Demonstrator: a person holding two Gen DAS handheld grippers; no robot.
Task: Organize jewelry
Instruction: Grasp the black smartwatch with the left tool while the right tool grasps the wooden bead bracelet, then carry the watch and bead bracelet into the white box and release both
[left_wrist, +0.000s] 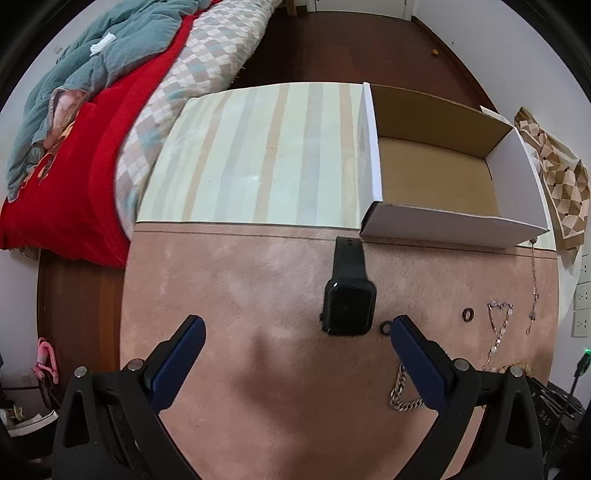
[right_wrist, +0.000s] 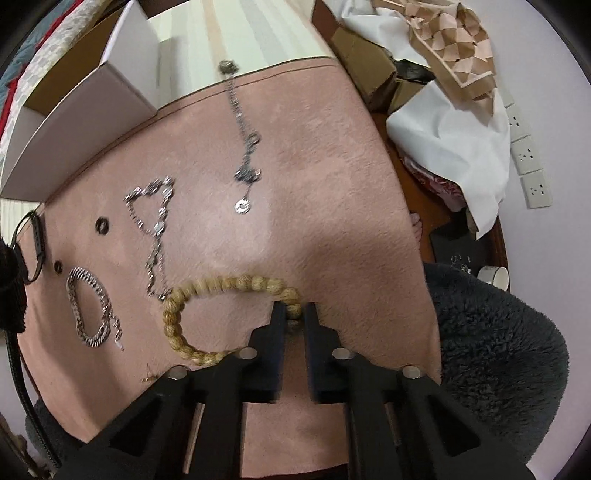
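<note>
- Covered by a pink mat (left_wrist: 258, 280), with a striped cloth (left_wrist: 258, 147) behind: the worktop.
- Open and empty at the mat's far edge, partly on the striped cloth: white cardboard box (left_wrist: 443, 166).
- Spread wide, holding nothing, above the mat: left gripper (left_wrist: 297, 332), with a black smartwatch (left_wrist: 349, 306) lying face up between its fingers, untouched.
- Pinched shut on one side of the wooden bead bracelet (right_wrist: 221, 286): right gripper (right_wrist: 294, 308), pointing down at the mat.
- Lying nearby: silver chain bracelet (right_wrist: 92, 310), two thinner chains (right_wrist: 155, 229), two small dark rings (right_wrist: 101, 224).
</note>
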